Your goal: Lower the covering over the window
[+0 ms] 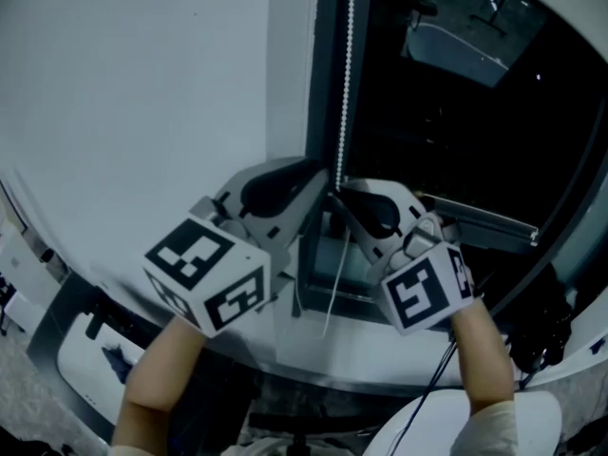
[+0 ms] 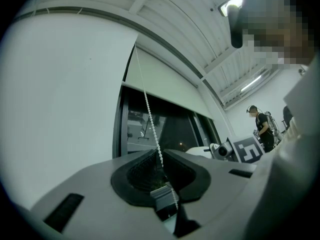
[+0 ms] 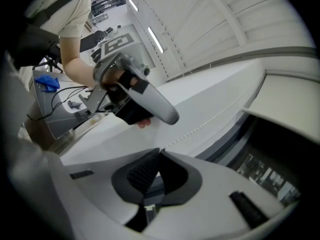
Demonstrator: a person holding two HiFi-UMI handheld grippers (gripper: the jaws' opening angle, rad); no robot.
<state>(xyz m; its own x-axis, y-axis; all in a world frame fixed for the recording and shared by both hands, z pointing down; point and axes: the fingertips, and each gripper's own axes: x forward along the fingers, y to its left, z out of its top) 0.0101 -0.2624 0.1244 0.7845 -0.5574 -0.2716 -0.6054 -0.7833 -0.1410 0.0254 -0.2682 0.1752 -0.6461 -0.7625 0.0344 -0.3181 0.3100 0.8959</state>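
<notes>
Window [image 1: 456,122] glass is dark, and its far side is cut off by the head view's rim. One pale blind [image 2: 165,81] covers only the window's top part and does not show in the head view. One bead chain [image 1: 346,65] hangs down the frame's left side, its top out of view. Two grippers meet there: the left gripper [image 1: 326,175] fingers clamp the chain, and the right gripper [image 1: 337,194] fingers are pressed together on it just below.
</notes>
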